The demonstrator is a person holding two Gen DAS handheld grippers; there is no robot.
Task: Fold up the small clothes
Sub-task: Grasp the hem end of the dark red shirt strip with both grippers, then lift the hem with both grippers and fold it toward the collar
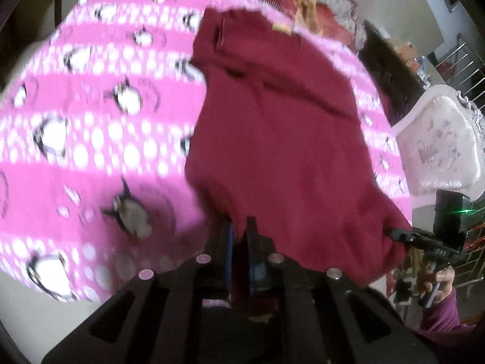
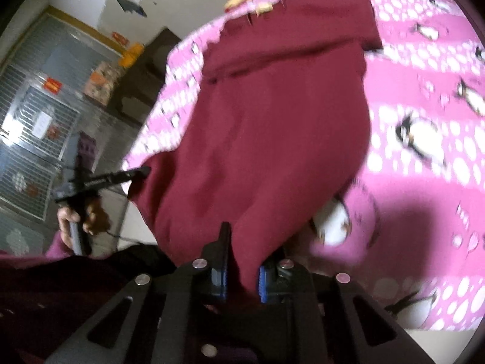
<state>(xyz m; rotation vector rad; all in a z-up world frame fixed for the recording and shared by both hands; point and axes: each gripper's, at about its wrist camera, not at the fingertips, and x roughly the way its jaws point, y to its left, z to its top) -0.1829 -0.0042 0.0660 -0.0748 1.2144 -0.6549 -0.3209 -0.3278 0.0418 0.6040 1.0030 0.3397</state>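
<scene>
- Maroon garment (image 1: 272,139) hangs over the pink penguin blanket (image 1: 91,115); its near hem is lifted, its far end lies at 12 o'clock
- Left tool (image 1: 239,230) clenched on the hem; right tool (image 2: 242,242) likewise, each at 6 o'clock
- Motion blur hides seams; the blanket's edges run out of frame

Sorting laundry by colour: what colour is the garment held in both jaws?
Dark maroon red garment, plain, no print; clearest in the right wrist view.
</scene>
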